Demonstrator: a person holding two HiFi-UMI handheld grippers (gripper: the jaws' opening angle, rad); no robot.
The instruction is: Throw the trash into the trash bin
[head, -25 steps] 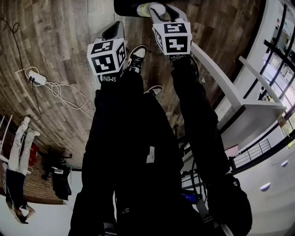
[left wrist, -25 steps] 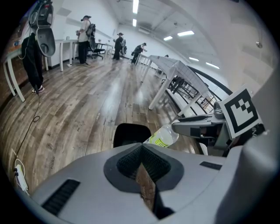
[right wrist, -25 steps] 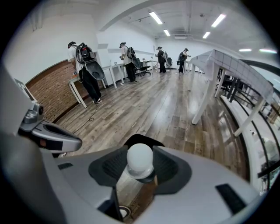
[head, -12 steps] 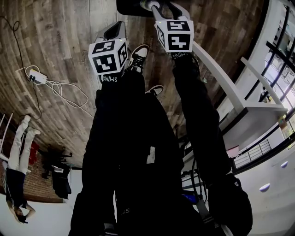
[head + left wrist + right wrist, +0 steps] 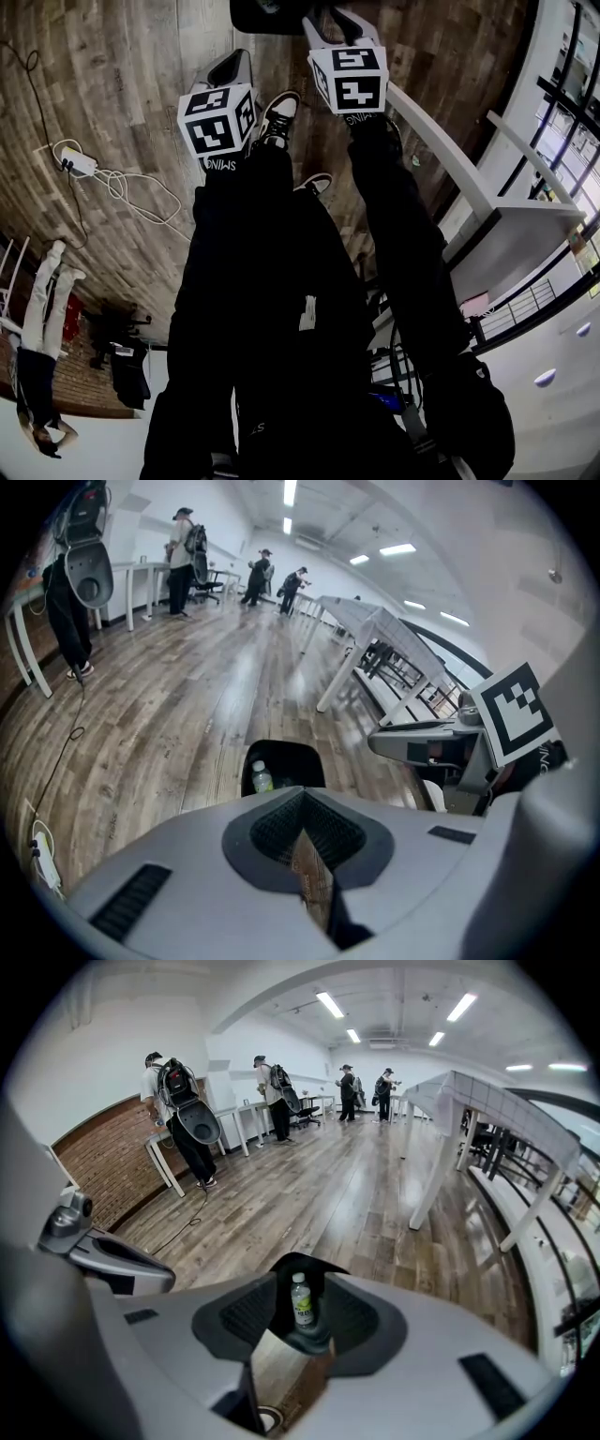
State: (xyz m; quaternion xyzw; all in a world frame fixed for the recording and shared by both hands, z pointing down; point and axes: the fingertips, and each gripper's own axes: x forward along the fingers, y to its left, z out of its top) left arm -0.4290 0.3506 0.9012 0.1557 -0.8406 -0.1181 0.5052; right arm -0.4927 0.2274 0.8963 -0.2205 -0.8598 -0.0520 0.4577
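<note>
A second ago a pale thing sat between the jaws of the right gripper, over the dark mouth of the trash bin at the top edge of the head view. That thing is no longer between them. The left gripper has kept its place.

In the right gripper view the jaws stand partly apart and have just been closing a little. They hold nothing: neither pad touches anything. Through the gap between them shows the bottle, clear with a yellow-green label, upright inside the black bin below the gripper.

The left gripper view shows the same bottle against the bin's left inner wall, its white cap up. The bin stands on the wooden floor, just ahead of both grippers. The left gripper's jaws are closed tip to tip and empty, with only a thin wedge of floor showing between them lower down.

In the head view both grippers point down and forward, side by side above the person's dark trousers, and a shoe shows between the two marker cubes. A white cable lies coiled on the floor well to the left.
</note>
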